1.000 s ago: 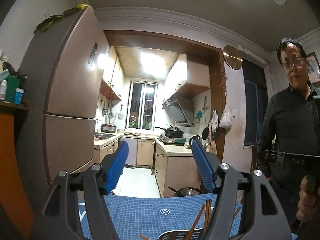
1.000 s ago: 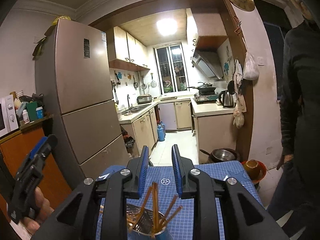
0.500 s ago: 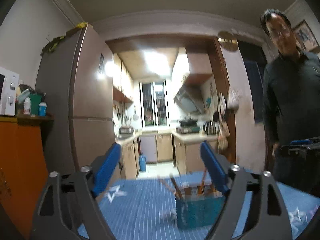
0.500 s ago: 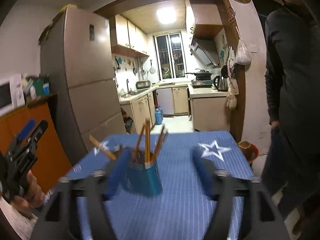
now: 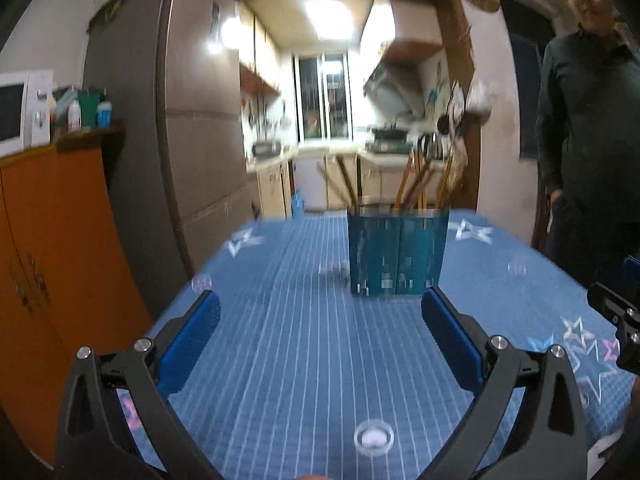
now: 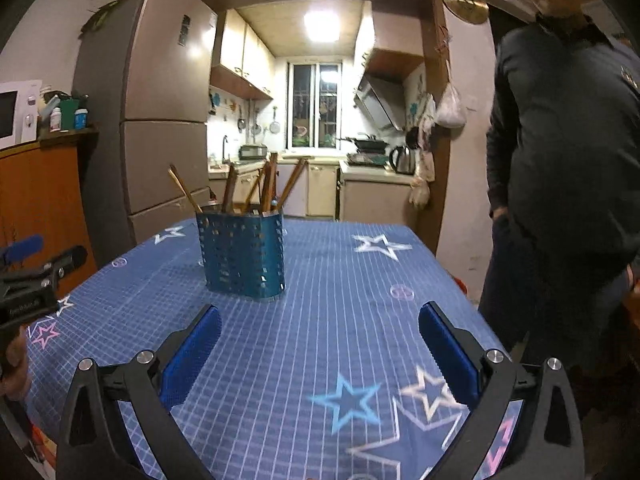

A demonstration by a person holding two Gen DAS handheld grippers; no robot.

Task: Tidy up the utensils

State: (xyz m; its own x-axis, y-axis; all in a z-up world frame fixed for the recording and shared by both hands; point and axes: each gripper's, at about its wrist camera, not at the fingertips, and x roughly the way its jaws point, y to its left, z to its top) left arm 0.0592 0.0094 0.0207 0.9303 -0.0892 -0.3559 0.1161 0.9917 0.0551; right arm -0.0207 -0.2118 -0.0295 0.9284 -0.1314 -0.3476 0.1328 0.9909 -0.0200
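Left gripper (image 5: 320, 312) and right gripper (image 6: 320, 324): jaws just opening, now spread wide, empty; blue perforated holder (image 6: 243, 255) of wooden chopsticks (image 6: 267, 184) upright on star-patterned tablecloth (image 6: 340, 280)

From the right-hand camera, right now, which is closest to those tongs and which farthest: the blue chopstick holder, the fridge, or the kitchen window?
1. Blue chopstick holder: on the tablecloth, just ahead and left of the open, empty right tongs.
2. Fridge: standing past the table's far left corner.
3. Kitchen window: at the very back of the kitchen, centre.
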